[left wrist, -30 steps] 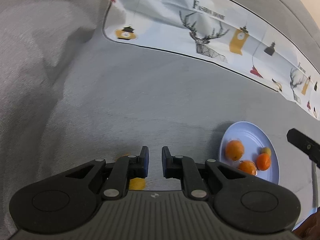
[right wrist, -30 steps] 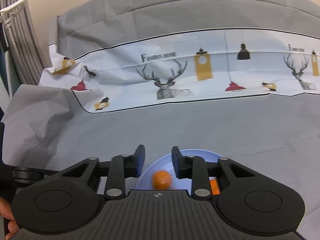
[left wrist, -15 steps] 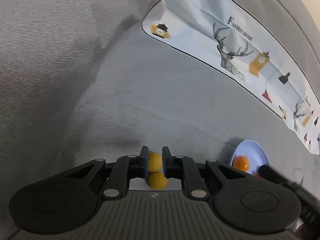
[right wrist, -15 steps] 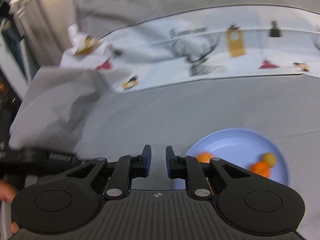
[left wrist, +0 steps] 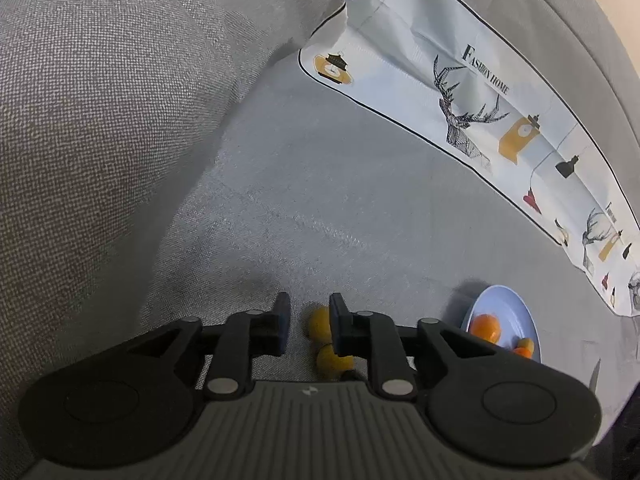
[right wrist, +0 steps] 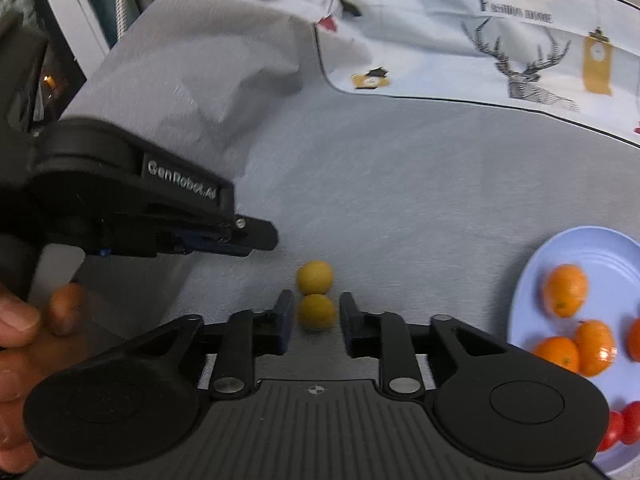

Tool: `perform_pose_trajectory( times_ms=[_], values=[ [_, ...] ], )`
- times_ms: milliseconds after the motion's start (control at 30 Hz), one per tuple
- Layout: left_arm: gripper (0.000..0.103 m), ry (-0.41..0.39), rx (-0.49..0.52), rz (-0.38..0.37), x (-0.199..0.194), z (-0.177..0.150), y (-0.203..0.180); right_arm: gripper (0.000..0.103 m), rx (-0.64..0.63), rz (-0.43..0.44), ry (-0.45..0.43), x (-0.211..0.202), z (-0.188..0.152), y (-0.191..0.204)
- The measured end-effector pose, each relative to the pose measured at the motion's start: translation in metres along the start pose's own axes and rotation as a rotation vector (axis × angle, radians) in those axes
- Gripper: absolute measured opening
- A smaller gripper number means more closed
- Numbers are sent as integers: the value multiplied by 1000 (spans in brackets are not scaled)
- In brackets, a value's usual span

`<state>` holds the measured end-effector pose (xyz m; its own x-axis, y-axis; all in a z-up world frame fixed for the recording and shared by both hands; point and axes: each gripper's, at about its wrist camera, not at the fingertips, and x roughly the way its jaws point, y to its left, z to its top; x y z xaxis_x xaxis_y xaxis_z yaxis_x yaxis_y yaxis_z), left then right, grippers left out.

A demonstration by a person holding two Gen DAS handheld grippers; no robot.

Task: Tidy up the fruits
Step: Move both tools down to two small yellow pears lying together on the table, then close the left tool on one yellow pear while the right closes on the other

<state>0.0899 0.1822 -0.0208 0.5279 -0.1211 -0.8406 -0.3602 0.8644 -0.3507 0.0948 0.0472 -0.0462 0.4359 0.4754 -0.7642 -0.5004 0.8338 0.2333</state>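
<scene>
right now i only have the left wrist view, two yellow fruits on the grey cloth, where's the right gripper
observer: The right gripper is low over them. Its fingers have just been opening and stand either side of the yellow fruit nearer its camera, pads not touching it.
operator: ok and the plate, i only see oranges on it
observer: The blue plate also holds red fruits at its near edge, apart from the oranges.
</scene>
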Motion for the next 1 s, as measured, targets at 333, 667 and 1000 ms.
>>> perform_pose_trajectory(
  times_ms=[333, 667, 1000],
  values=[
    [26, 49, 93, -1, 18, -3, -13, 21, -40, -34, 34, 20, -12, -1],
    [39, 113, 184, 71, 46, -10, -32, 4, 34, -58, -1, -8, -15, -30],
    [26, 64, 197, 92, 39, -10, -27, 18, 91, -61, 14, -6, -15, -45]
  ],
)
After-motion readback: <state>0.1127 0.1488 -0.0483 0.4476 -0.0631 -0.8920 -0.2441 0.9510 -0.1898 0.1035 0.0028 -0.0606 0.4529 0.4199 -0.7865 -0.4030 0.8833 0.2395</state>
